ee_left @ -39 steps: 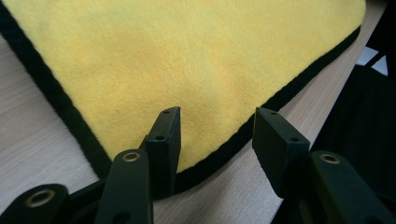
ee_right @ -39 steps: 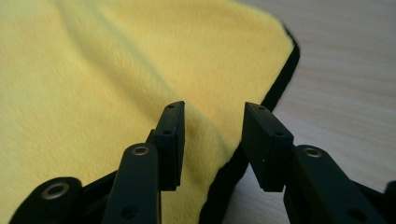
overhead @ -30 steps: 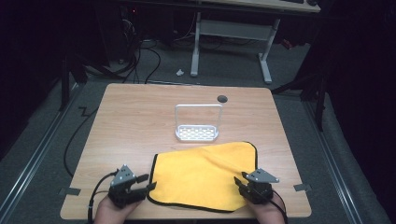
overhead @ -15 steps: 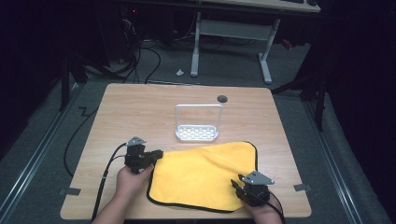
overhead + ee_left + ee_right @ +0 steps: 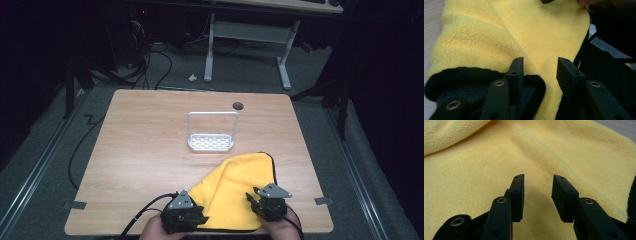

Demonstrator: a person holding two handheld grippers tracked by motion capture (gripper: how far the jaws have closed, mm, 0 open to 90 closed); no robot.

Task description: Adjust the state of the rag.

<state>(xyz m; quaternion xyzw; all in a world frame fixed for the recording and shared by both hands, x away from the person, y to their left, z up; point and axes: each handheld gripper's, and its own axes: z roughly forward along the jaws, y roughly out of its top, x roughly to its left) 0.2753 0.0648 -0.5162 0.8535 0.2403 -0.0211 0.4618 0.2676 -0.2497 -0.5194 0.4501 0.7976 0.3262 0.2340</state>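
While both hand-held grippers [image 5: 197, 216] [image 5: 260, 206] gape, fleecy yellow cloth [image 5: 235, 185] folded, black-edged, wooden table [image 5: 140, 150].

Wooden table [image 5: 140, 150], yellow cloth [image 5: 235, 190], white rack [image 5: 211, 143]

Black left claw [image 5: 199, 218] and right claw [image 5: 256, 206], grey triangular plates, seemingly black cables.

A folded cloth [image 5: 235, 192] lies at the table's [image 5: 140, 150] near edge, right of centre; a wire rack [image 5: 211, 132] stands behind it, mid-table.
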